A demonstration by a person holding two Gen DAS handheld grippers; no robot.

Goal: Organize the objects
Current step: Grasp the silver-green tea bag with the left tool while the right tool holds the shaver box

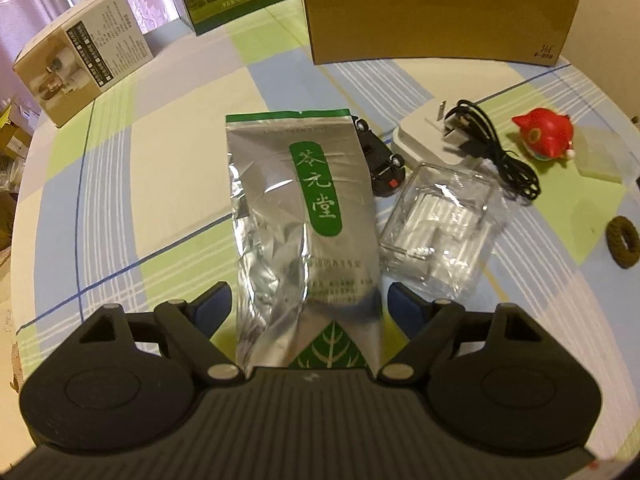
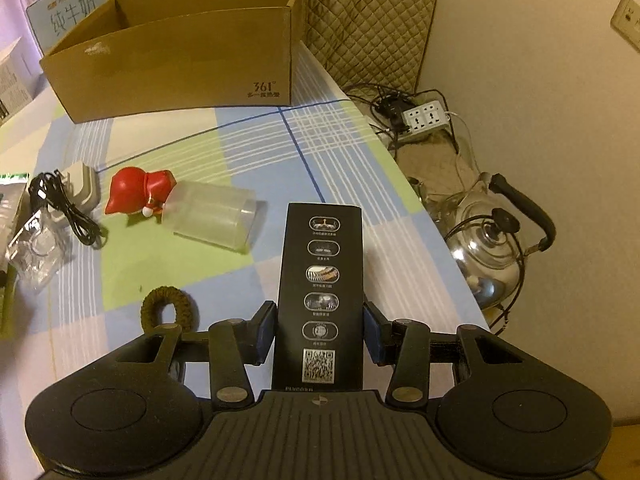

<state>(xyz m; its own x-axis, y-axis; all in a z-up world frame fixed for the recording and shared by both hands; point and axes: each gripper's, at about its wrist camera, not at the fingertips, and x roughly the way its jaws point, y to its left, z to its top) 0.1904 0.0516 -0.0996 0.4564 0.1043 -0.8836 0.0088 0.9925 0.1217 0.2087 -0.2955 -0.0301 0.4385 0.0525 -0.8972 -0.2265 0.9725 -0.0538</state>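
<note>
Left wrist view first: our left gripper (image 1: 308, 312) is spread wide, a blue pad on either side of the silver foil pouch (image 1: 304, 216), and neither pad looks to be touching it. The pouch lies flat on the checked tablecloth (image 1: 132, 184), running straight ahead from between our fingers. Just right of it sits a crinkly clear plastic tray (image 1: 440, 220), and behind its far right corner a small black toy car (image 1: 380, 160). Further right we have the white charger (image 1: 424, 140) with its black cable (image 1: 504, 152), then the red toy (image 1: 546, 134). The risk as we see it: the foil is slick and slack, so if we close low on its tail it could buckle or slide out, and a wide sweep could nudge the tray.

Over to the right wrist view: our right gripper (image 2: 320, 332) is pinching a tall black box (image 2: 322, 284), pads pressed on both its long sides, the box reaching forward above the cloth. Ahead and left, the open cardboard box (image 2: 180, 56) stands at the far end of the table, and what we see of its inside looks empty. The frosted plastic tub (image 2: 214, 218) lies on its side touching the red toy, nothing visible in it. The table edge is close on our right, with a kettle (image 2: 492, 248) on the floor below; a loose grip there and the black box drops off.
</note>
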